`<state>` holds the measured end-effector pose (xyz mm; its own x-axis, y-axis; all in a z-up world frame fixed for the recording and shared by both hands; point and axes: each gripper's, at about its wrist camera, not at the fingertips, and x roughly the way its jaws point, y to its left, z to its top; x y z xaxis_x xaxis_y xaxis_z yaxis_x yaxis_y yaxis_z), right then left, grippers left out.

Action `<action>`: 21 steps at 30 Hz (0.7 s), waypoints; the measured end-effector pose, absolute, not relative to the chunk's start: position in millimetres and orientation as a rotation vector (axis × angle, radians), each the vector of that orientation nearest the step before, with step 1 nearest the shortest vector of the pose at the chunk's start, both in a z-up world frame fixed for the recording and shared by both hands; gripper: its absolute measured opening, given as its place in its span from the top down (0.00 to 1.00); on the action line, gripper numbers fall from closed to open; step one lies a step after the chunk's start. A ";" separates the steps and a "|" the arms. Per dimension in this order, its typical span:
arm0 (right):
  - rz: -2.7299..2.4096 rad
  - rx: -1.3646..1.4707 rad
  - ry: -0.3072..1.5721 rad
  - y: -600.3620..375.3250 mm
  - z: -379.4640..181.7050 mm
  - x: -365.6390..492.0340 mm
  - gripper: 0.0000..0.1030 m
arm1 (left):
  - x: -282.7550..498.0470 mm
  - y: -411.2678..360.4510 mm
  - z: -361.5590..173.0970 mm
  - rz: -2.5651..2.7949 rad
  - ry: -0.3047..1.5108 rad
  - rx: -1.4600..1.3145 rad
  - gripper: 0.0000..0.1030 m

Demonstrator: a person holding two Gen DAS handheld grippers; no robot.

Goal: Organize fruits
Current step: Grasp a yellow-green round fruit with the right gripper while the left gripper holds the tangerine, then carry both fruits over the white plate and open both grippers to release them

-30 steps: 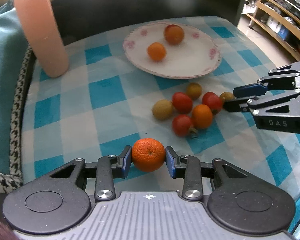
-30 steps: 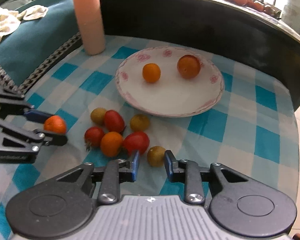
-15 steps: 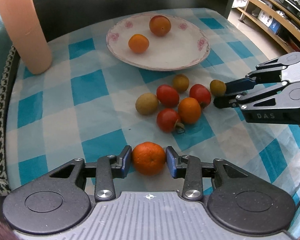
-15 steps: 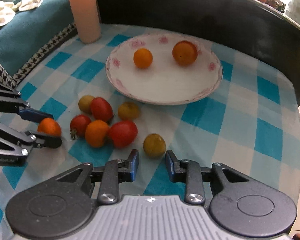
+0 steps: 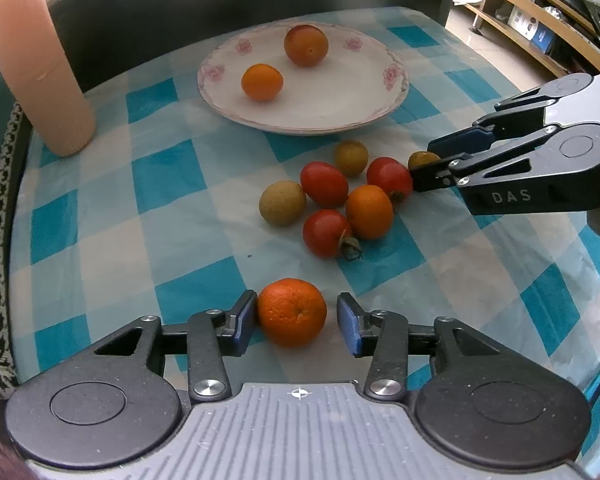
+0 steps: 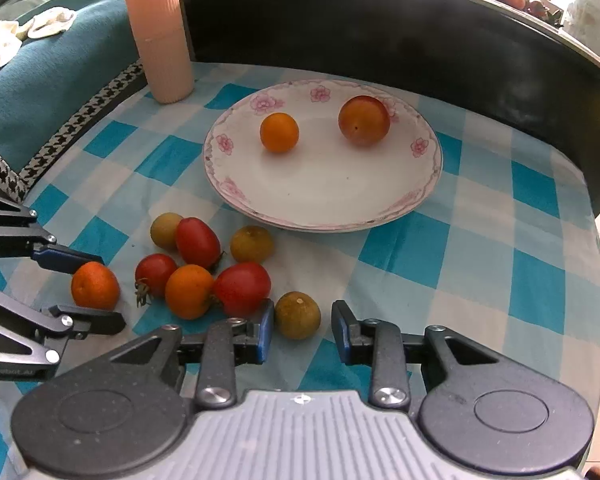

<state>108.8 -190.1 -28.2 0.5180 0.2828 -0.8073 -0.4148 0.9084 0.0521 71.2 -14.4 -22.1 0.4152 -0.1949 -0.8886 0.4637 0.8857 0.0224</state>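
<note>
The mandarin (image 5: 292,312) sits on the checked cloth near the tabletop's near edge, between the parted jaws of the left hand-held gripper (image 5: 296,322); the left pad looks to touch its skin while a gap shows at the right pad, so this gripper is open around it and not clamped. The brownish-green fruit (image 6: 298,314) lies likewise between the spread jaws of the right hand-held gripper (image 6: 302,330), toward the tabletop's right edge, with the left pad close against it and clear space on the other side. To take either well, each gripper likely needs centring so both pads meet the widest part together, then a gentle squeeze: the fruits are round and could roll or squirt out of an off-centre pinch. The mandarin's rind is dimpled and matte; the brownish fruit is dull and smooth, with a pale stem scar. Just beside it lies a tight cluster (image 6: 204,264) of glossy red tomatoes, an orange fruit and two more dull yellowish ones, easily nudged. Beyond, toward the far edge, a shallow white plate (image 6: 420,200) with pink flowers holds two fruits, well apart. A ribbed peach cylinder (image 6: 158,32) stands at the far left corner.
</note>
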 end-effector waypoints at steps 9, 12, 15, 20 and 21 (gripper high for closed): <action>0.401 -0.136 0.967 -189.2 -26.0 111.2 0.60 | 73.0 -14.0 -20.8 -0.415 1.071 0.288 0.57; 0.397 -0.138 0.977 -188.0 -26.5 111.4 0.60 | 71.4 -14.4 -20.5 -0.417 1.072 0.298 0.58; 0.406 -0.145 0.981 -187.6 -28.1 111.5 0.60 | 71.9 -14.8 -21.3 -0.418 1.074 0.304 0.57; 0.414 -0.161 0.966 -185.3 -28.6 110.6 0.59 | 73.0 -14.8 -21.8 -0.417 1.072 0.306 0.56; 0.414 -0.163 0.966 -185.1 -29.0 110.5 0.59 | 73.1 -14.7 -21.8 -0.416 1.071 0.306 0.56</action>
<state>110.5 -185.1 -29.0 0.4982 0.2687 -0.8244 -0.4115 0.9102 0.0480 73.1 -14.7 -21.8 0.4141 -0.1793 -0.8924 0.4707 0.8814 0.0413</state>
